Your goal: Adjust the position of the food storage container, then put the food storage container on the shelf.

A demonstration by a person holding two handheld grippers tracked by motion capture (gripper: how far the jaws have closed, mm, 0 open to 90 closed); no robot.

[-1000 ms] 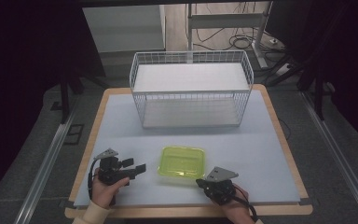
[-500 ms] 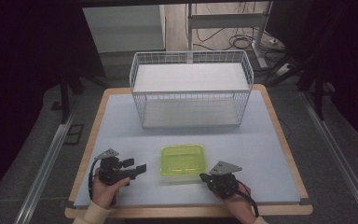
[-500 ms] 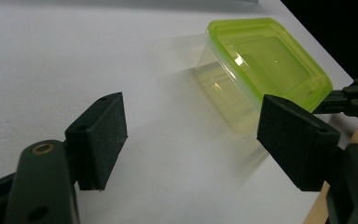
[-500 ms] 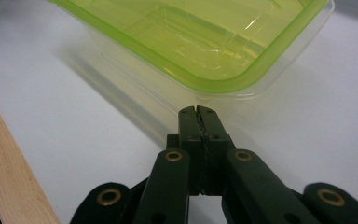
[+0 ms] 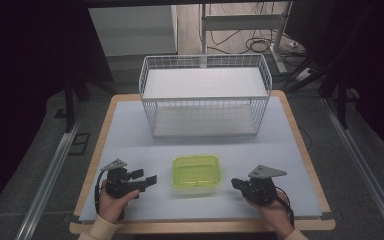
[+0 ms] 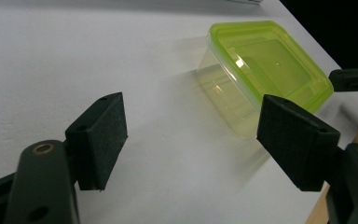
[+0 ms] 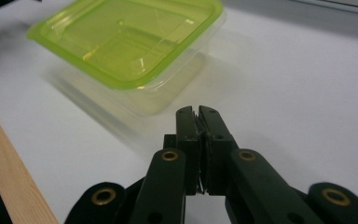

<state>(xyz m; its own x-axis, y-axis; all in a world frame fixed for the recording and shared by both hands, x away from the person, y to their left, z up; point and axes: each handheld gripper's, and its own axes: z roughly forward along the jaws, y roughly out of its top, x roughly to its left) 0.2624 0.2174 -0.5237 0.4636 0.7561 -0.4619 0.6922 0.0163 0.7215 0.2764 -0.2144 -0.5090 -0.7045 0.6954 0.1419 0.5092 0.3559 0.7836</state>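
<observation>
Container (image 5: 196, 171) with green lid sits centred near your edge of the pale matte table (image 5: 130, 135), wood-rimmed, dark room around.
Your left gripper (image 5: 147, 181) stands released, jaws wide, just left of the clear box; white wire basket (image 5: 205, 95) sits behind; your right gripper (image 5: 233, 183) is clenched on nothing, apart on bare tabletop.

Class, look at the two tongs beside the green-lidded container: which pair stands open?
The left tongs: their pads stand wide apart, while the right tongs are pressed shut, empty.
</observation>
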